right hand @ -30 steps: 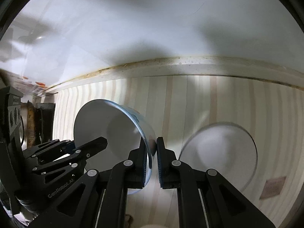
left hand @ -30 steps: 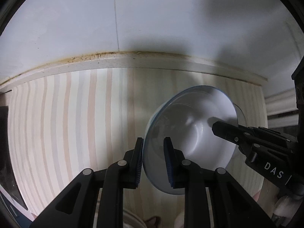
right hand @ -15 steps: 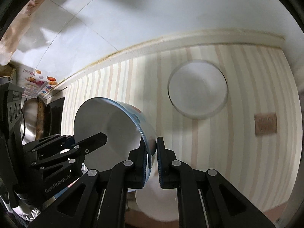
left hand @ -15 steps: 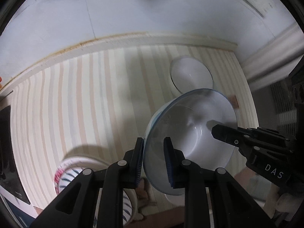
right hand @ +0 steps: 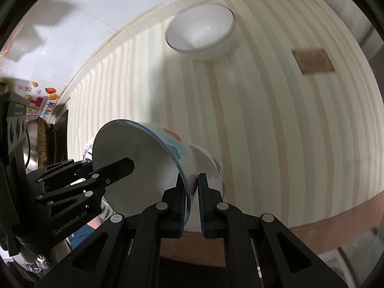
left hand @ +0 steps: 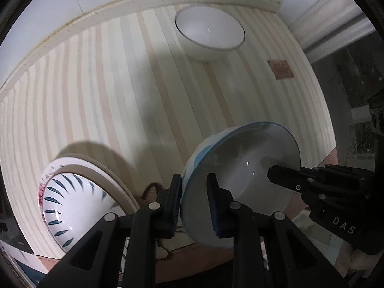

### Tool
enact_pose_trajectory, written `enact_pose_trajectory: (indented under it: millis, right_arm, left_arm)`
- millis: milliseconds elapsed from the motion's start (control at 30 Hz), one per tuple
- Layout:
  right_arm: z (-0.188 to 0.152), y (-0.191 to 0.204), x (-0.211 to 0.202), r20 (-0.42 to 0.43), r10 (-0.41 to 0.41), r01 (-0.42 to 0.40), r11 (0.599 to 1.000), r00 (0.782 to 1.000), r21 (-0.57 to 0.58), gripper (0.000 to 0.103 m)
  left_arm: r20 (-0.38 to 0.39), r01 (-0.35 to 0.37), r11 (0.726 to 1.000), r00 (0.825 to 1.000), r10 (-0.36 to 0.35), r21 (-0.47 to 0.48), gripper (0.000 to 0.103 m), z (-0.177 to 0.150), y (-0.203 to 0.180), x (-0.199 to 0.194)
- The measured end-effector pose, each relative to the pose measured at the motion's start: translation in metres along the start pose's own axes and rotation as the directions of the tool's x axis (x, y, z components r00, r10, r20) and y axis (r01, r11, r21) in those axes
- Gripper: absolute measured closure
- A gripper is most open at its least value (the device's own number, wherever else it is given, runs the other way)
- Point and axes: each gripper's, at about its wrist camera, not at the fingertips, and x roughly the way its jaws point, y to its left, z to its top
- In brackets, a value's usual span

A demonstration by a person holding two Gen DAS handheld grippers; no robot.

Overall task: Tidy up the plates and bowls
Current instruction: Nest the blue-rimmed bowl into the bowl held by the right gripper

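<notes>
Both grippers clamp one bowl (left hand: pixel 240 187) by opposite rim edges: left gripper (left hand: pixel 193 204) on the near rim, right gripper (right hand: pixel 192 189) on its side. The bowl hangs tilted above the striped table (left hand: pixel 108 84). White bowl (left hand: pixel 208 31) sits far back (likely stacking target). Keep both grips level, lower centered, release together.

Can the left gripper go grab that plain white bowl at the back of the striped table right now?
Probably not yet. The left gripper is shut on the rim of the blue-rimmed bowl, which the right gripper also clamps. The path to the white bowl looks unobstructed.
</notes>
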Motion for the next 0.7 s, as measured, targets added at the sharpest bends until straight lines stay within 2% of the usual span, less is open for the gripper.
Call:
enact_pose_trajectory:
  millis: [267,700]
  right_arm:
    - [-0.012,-0.012,0.019,-0.046,-0.016,0.017,1.000,0.999,0.025,0.092]
    - [-0.002,-0.010,0.031,-0.066,-0.043,0.044,0.999,0.997,0.024,0.090]
  left_arm:
    - [-0.043,-0.027,0.999,0.999,0.028,0.024,0.084,-0.006,-0.008,0.024]
    - [-0.031,-0.072,0.997,0.997,0.074,0.041,0.084,-0.006,-0.016,0.033]
